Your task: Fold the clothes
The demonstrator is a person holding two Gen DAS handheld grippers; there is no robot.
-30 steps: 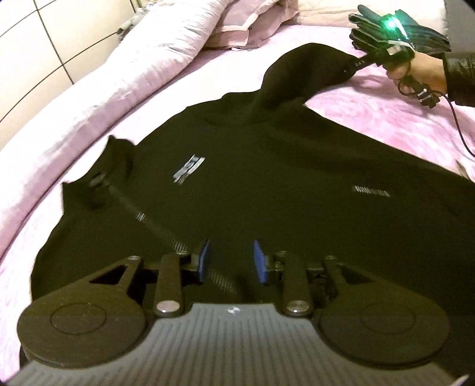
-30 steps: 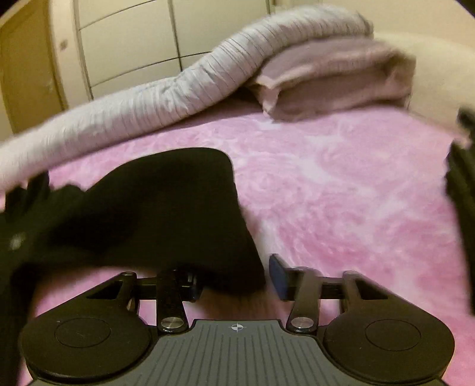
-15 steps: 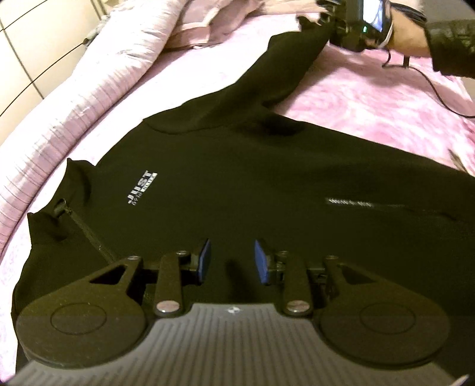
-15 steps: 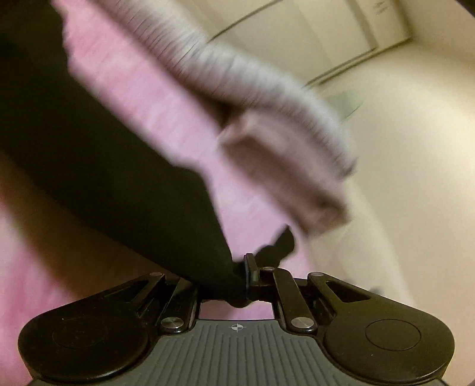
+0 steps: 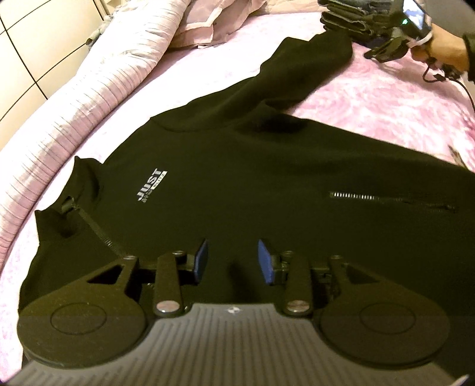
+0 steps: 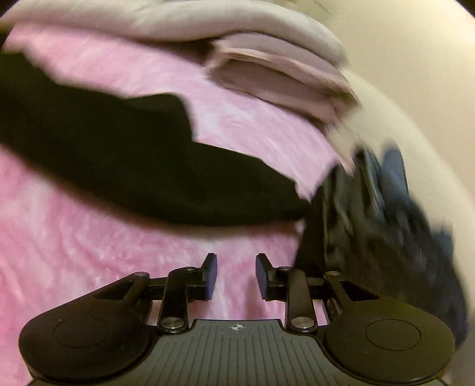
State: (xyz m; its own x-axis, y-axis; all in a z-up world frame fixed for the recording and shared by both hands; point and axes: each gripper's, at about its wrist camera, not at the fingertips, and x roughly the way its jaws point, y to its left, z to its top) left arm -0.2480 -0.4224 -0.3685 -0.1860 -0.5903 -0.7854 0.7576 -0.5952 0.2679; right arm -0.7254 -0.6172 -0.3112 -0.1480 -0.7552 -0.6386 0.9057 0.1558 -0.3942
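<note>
From the left wrist, the left gripper (image 5: 232, 262) hangs over the black jacket (image 5: 267, 184), its blue-padded fingers (image 5: 201, 257) apart with nothing between them. The jacket lies front up and spread flat on the pink bedspread (image 5: 386, 101), filling most of the view ahead of the fingers. Its collar (image 5: 71, 196) and the top of the front zipper (image 5: 95, 225) are ahead and to the left of the left finger, a white logo (image 5: 152, 186) sits farther ahead, and a pocket zipper (image 5: 386, 199) runs ahead to the right of the right finger. One sleeve (image 5: 302, 68) stretches far ahead to the right, its cuff near a stack of dark folded clothes (image 5: 353, 14). Just beside that cuff is the right gripper (image 5: 386, 49), held in a hand (image 5: 442, 50). A striped duvet (image 5: 89, 89) lies rolled along the far left. From the right wrist, the picture is blurred by motion; the right gripper's fingers (image 6: 210, 274) stand apart over bare bedspread, holding nothing. The sleeve lies ahead of the fingers, running from the left toward the dark stack ahead on the right, and its cuff seems to touch the stack. Pillows (image 6: 276, 77) lie beyond.
</note>
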